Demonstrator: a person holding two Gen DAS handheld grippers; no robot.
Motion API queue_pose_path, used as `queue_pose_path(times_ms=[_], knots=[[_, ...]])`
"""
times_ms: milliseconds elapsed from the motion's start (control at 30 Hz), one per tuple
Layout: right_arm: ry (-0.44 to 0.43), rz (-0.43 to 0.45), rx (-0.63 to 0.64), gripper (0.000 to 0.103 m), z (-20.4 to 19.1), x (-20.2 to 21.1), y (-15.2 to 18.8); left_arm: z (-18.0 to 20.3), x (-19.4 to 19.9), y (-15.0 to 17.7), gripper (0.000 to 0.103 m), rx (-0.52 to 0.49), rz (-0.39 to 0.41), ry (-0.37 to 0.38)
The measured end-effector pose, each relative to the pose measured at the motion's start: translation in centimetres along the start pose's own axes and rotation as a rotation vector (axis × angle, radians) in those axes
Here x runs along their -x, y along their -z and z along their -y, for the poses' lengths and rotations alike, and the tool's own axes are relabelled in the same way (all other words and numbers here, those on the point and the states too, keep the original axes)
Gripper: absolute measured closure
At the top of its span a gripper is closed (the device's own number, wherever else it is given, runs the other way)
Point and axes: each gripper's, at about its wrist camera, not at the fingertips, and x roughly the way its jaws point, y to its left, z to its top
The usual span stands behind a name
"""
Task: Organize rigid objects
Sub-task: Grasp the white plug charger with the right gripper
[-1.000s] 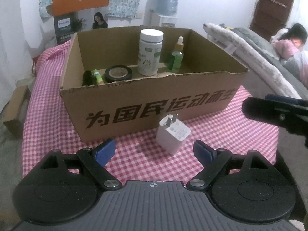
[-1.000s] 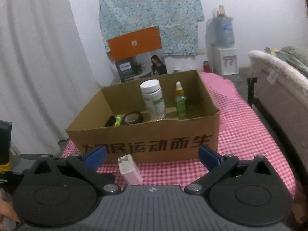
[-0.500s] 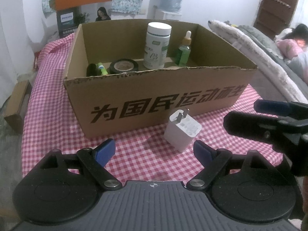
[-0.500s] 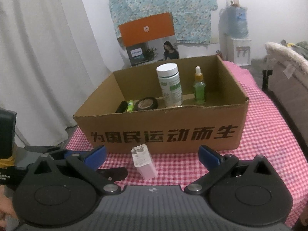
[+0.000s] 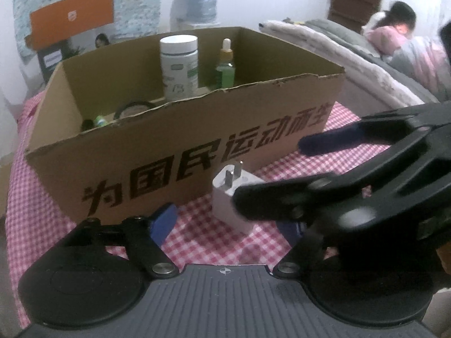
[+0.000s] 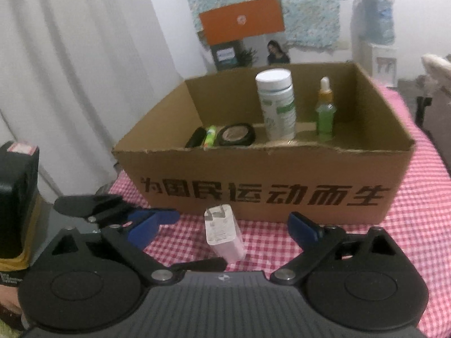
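Checked cloth is covering the table (image 6: 417,211), and the box (image 6: 262,169) on it is already holding a bottle (image 6: 277,104), a dropper (image 6: 325,112) and tape (image 6: 236,135). Only the charger (image 6: 222,233) is lying outside, at the box's front wall. I am closing my left gripper (image 5: 225,225) and right gripper (image 6: 222,231) around it, neither gripping yet.

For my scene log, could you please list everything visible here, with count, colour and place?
box: 1, brown, on the tablecloth
charger: 1, white, before the box
bottle: 1, white, upright in box
dropper: 1, green, upright in box
tape: 1, black, in box
tube: 1, green, in box
tablecloth: 1, pink check
left gripper: jaws closing, nothing gripped
right gripper: jaws closing, nothing gripped
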Motion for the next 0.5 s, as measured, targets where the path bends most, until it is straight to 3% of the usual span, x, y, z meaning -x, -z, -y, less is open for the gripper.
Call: queue_pose_path(times_ms=[133,300,367,500], knots=[[-0.019,-0.057,-0.014,0.026,0.8,-1.8,-0.2,-0.1,-1.2,-0.2,0.034,-0.022,-0.009,0.007],[-0.045,-0.105,-0.03,0.036,1.8,-3.3,-0.6,-0.1,-2.1,-0.4,0.045,-0.04,-0.01,0.04],[-0.053,-0.115,-0.036,0.039,2.1,-3.6,-0.8,0.0,-2.3,-0.5,0.057,-0.044,-0.004,0.045],[-0.081,-0.13,-0.045,0.049,2.5,-4.0,-1.0,0.0,-2.5,-0.7,0.058,-0.032,0.001,0.051]])
